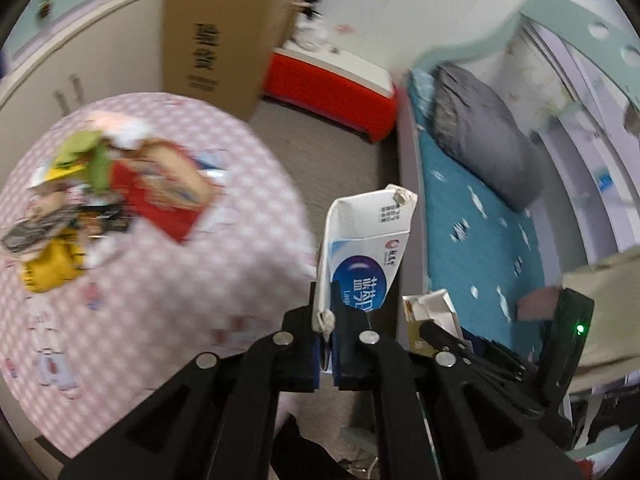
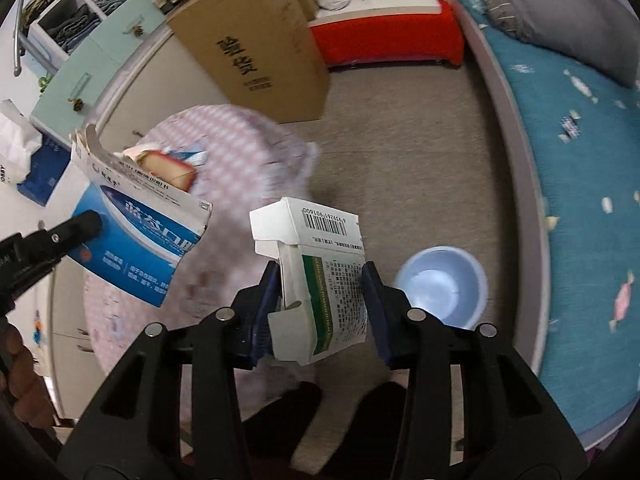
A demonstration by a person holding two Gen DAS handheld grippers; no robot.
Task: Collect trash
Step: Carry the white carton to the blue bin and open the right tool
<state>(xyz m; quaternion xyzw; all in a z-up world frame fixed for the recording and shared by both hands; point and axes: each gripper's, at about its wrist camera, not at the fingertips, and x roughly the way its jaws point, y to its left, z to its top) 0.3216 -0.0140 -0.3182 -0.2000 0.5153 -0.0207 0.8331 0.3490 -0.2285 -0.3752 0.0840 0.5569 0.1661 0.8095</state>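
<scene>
My left gripper [image 1: 326, 316] is shut on an opened blue-and-white carton [image 1: 362, 248], held upright past the edge of a round table [image 1: 168, 292] with a pink checked cloth. That carton also shows in the right wrist view [image 2: 140, 232], with the left gripper's finger [image 2: 80, 226] on it. My right gripper [image 2: 320, 280] is shut on a white-and-green medicine box [image 2: 324, 276] with a barcode, held above the floor. A pile of trash [image 1: 104, 184], red, yellow and green packets, lies on the table. A light blue bin [image 2: 442, 286] stands on the floor beside the bed.
A tall cardboard box [image 2: 256, 48] stands against the cabinet. A red-and-white bench [image 2: 384, 28] is at the far wall. A bed [image 2: 580, 152] with a teal sheet and a grey pillow runs along the right. A tissue box [image 2: 28, 160] is at the left.
</scene>
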